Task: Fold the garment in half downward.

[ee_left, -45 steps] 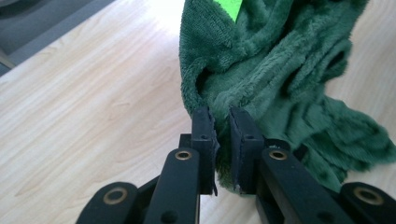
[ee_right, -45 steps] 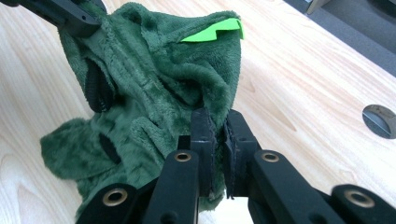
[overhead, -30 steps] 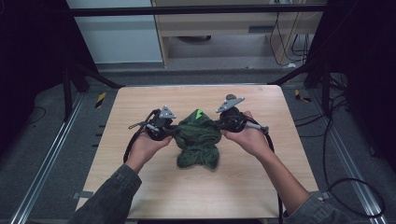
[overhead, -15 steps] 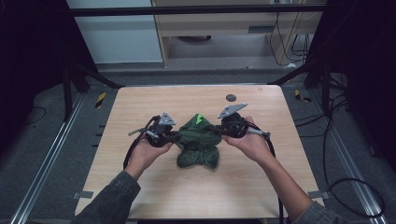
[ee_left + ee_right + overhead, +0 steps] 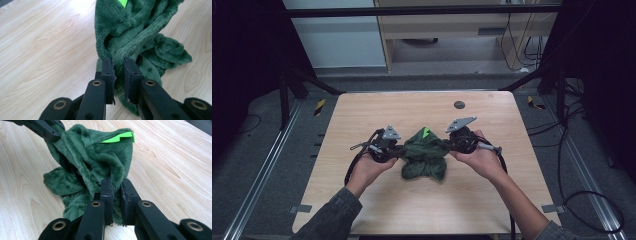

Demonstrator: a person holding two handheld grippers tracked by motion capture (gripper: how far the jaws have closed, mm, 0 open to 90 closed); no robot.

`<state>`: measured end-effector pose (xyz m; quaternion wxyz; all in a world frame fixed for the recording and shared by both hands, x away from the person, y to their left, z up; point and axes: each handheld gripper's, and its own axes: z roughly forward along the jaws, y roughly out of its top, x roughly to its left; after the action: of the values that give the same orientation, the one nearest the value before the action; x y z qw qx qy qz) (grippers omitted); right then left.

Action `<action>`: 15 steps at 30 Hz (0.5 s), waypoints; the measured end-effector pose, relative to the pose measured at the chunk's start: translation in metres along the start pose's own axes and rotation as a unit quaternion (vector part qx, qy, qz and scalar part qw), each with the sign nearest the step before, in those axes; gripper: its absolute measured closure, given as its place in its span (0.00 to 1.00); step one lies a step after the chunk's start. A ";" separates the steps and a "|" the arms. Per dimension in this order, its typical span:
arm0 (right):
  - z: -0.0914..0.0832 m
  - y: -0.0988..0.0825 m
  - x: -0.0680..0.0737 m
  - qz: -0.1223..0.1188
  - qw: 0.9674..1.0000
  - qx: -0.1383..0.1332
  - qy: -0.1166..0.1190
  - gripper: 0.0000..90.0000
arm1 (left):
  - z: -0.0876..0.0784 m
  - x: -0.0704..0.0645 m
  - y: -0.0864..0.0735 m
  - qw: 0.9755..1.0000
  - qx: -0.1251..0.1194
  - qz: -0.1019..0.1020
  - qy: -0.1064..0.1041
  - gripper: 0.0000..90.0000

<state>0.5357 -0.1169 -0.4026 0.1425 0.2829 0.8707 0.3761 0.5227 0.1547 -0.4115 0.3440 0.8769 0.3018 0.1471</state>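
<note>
- We see a dark green plush cloth with a bright green tag bunched up at the middle of the light wooden table, held between the two grippers.
- Its upper part is lifted and stretched from one gripper to the other, while its lower folds sag onto the tabletop toward the person.
- In the right gripper view, the bright green tag sits at the top of the cloth, on the side away from the person.
- The left gripper pinches the cloth's left edge; in the left gripper view we see a fold of plush squeezed between its black jaws.
- The right gripper pinches the opposite edge; in its own view the jaws are pressed together on a ridge of the fabric.
- The person's hands wrap each gripper body, and grey sleeves reach in from the near edge.
- A small dark round disc lies on the table beyond the cloth, well apart from it.
</note>
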 end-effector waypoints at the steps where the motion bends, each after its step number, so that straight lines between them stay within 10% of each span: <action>1: -0.001 0.000 0.002 0.000 1.000 0.001 0.002 0.91 | 0.000 -0.001 -0.001 1.000 -0.001 0.000 0.000 0.89; 15: -0.001 -0.006 0.013 -0.008 1.000 0.001 0.008 0.89 | -0.001 -0.005 -0.009 1.000 -0.002 0.001 -0.004 0.89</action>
<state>0.5226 -0.1128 -0.4068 0.1384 0.2731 0.8743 0.3765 0.5143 0.1574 -0.4172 0.3465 0.8772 0.2990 0.1448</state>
